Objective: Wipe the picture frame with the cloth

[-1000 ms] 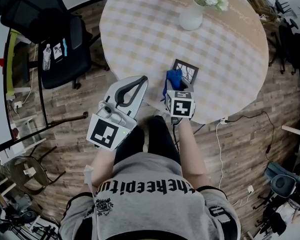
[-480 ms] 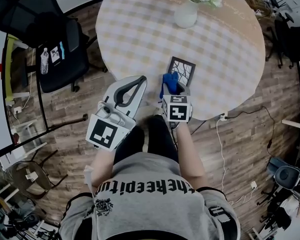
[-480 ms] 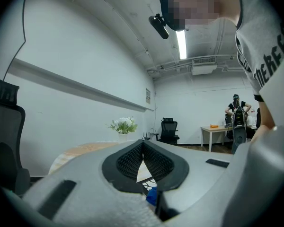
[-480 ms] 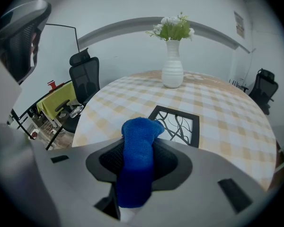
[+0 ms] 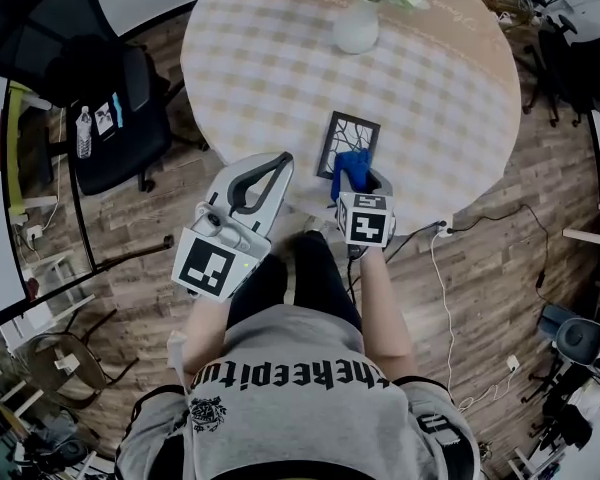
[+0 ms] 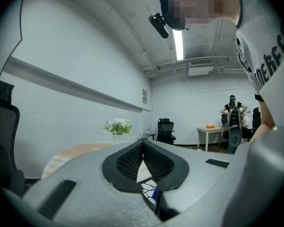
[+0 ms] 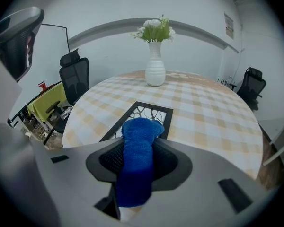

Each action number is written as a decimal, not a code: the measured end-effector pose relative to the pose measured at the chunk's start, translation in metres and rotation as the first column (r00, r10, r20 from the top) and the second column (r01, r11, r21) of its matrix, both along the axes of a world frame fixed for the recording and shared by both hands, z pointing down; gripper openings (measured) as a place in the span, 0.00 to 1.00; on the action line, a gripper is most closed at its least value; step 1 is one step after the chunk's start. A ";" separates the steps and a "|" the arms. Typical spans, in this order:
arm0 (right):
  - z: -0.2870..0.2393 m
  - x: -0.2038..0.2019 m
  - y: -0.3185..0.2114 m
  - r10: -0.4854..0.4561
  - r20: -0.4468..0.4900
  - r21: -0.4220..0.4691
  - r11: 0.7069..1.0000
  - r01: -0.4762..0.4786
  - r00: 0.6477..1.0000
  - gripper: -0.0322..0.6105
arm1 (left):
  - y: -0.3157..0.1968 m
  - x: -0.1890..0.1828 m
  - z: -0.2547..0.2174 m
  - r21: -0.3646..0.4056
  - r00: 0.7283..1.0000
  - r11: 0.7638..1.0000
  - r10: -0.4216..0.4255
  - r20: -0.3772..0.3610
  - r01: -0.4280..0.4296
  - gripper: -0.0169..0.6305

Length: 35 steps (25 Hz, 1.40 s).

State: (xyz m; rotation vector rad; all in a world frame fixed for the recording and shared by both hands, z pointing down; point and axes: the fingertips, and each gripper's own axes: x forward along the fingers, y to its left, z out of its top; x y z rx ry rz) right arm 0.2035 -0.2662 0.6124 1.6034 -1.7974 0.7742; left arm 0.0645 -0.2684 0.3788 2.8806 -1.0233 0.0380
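The right gripper (image 5: 357,180) pinches the blue cloth (image 7: 138,148) over the near end of the picture frame (image 5: 347,136), which lies flat on the checked table (image 5: 270,58), while the left gripper (image 6: 143,144) hangs beside it, jaws pressed together, empty.

We find the room evenly and brightly lit: a ceiling strip light (image 6: 178,44) glows white-hot in the left gripper view and washes the pale walls without hard glare. In the head view the round table (image 5: 280,58) reads soft and slightly washed out, and only faint shadows fall on the wooden floor (image 5: 520,268). All three views bow like a fisheye, and both gripper views darken to black at the corners. Nearest the lens, the lower end of the blue cloth (image 7: 138,141) goes soft, while the vase (image 7: 155,70) beyond is crisp
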 end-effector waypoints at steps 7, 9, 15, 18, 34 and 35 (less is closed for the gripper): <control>-0.002 0.020 0.010 0.034 -0.002 0.001 0.999 -0.034 0.999 0.28 | 0.002 0.014 -0.002 0.004 1.000 1.000 0.030 -0.004 -0.030 0.05; -0.002 0.024 0.013 0.041 0.001 0.003 0.999 -0.041 0.999 0.28 | 0.003 0.018 -0.002 0.006 0.999 0.999 0.037 -0.002 -0.037 0.05; 0.000 0.027 0.015 0.041 0.013 0.014 0.999 -0.041 0.999 0.28 | 0.002 0.024 -0.001 0.003 0.999 0.999 0.041 0.006 -0.041 0.05; 0.000 0.026 0.014 0.031 0.027 0.027 0.999 -0.032 0.999 0.28 | 0.001 0.027 -0.003 0.011 0.999 0.999 0.041 0.005 -0.041 0.05; -0.075 0.020 0.006 0.038 0.139 0.307 0.948 -0.079 0.990 0.28 | 0.006 0.030 -0.023 0.072 0.994 0.991 0.110 -0.007 -0.109 0.05; -0.082 0.019 0.006 0.042 0.135 0.324 0.942 -0.084 0.990 0.28 | 0.007 0.028 -0.024 0.073 0.993 0.991 0.117 -0.010 -0.116 0.05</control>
